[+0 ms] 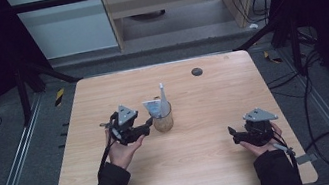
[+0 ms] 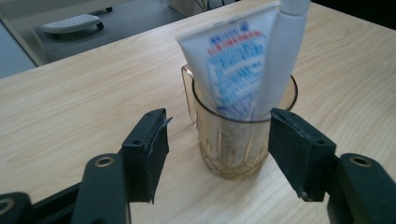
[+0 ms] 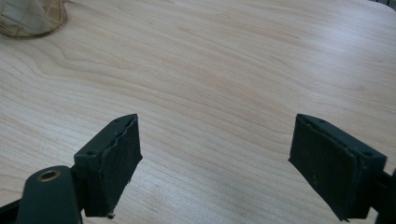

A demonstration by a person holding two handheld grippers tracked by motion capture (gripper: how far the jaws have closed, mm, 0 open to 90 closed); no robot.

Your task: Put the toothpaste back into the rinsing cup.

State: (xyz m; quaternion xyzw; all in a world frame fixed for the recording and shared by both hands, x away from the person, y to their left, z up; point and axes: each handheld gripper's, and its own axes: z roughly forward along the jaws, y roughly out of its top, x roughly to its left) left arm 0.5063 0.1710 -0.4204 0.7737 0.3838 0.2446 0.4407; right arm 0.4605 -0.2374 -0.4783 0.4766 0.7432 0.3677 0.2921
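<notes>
Left claw [image 2: 218, 140] agape before glass [image 2: 233, 144] with tube [image 2: 233, 70].

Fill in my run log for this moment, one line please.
left gripper: open, beside cup, not touching | cup: upright, holds tube and toothbrush | right gripper: open, over bare table

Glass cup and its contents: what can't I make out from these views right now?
- Toothpaste tube: print blurred in the left gripper view, too small in the high view.
- White handle: top cut off by the frame edge.
- Glass cup: cropped at the right gripper view's corner.
- Dark disc: too small to identify.
</notes>
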